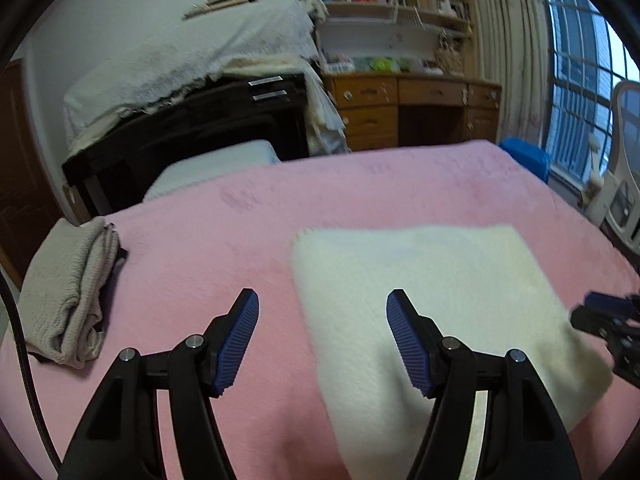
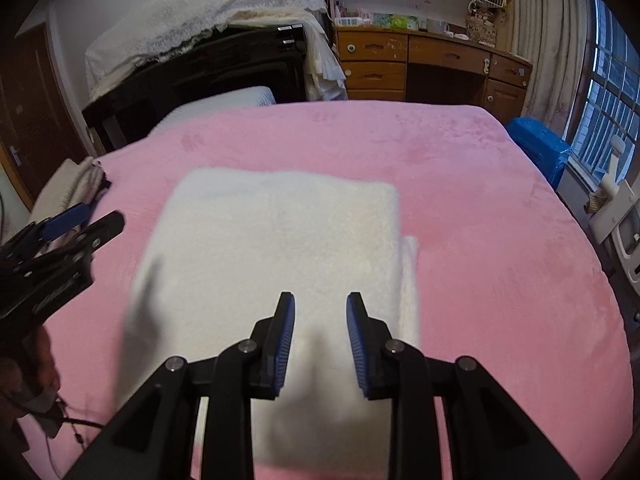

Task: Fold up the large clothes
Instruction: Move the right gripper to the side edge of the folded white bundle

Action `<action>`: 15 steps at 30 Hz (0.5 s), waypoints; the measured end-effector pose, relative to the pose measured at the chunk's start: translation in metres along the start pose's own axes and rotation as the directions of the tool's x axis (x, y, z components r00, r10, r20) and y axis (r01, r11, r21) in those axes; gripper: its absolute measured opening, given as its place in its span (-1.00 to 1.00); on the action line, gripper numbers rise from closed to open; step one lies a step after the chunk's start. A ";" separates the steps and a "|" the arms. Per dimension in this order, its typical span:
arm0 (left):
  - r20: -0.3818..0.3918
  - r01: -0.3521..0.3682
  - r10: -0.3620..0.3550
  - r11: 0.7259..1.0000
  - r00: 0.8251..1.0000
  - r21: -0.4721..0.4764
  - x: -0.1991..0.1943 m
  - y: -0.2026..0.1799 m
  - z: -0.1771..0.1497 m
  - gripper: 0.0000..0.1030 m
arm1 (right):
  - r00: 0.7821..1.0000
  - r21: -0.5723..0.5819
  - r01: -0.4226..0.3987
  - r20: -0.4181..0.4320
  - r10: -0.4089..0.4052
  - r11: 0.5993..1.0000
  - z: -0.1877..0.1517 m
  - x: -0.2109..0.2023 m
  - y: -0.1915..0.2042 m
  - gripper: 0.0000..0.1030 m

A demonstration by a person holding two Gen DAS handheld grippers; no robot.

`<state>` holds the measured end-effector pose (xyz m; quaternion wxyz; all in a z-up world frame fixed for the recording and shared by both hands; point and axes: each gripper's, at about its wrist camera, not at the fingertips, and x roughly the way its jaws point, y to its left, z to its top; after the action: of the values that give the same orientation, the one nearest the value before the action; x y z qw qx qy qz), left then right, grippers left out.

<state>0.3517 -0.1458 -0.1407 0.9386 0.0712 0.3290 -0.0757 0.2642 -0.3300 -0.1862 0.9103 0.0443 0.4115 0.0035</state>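
Above the folded cream garment (image 2: 276, 236), both grippers' fingers (image 1: 408, 344) (image 2: 284, 340) gape — holding nothing.

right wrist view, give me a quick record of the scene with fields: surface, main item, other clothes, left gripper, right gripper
surface: pink blanket over a bed
main item: white fleece garment, folded into a rectangle, lying flat
other clothes: beige folded pile near the left edge
left gripper: fingers wide apart, nothing between them
right gripper: above the garment's near end, fingers narrowly apart, no cloth pinched
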 end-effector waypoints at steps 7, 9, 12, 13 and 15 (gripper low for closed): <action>0.050 0.015 -0.011 0.997 0.999 -0.078 -0.053 0.024 0.000 0.28 | 0.995 0.037 -0.079 0.062 0.077 0.996 -0.010 -0.062 0.008 -0.47; 0.077 0.030 -0.024 0.996 0.997 -0.083 -0.079 0.034 -0.001 0.28 | 0.994 0.043 -0.091 0.065 0.088 0.995 -0.011 -0.074 0.006 -0.47; 0.112 0.017 -0.011 0.998 0.994 -0.056 -0.122 0.048 -0.005 0.29 | 0.993 0.035 -0.089 0.077 0.086 0.995 -0.014 -0.099 0.005 -0.47; 0.118 0.014 -0.009 0.999 0.993 -0.043 -0.136 0.053 -0.006 0.31 | 0.993 0.033 -0.087 0.083 0.084 0.996 -0.013 -0.109 0.002 -0.47; 0.122 0.013 -0.009 0.999 0.993 -0.030 -0.161 0.061 -0.010 0.40 | 0.993 0.039 -0.088 0.084 0.085 0.995 -0.014 -0.123 -0.001 -0.47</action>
<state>0.2326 -0.0688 -0.0421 0.9575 0.0504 0.2726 -0.0800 0.1720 -0.3347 -0.1036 0.9244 0.0815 0.3711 0.0324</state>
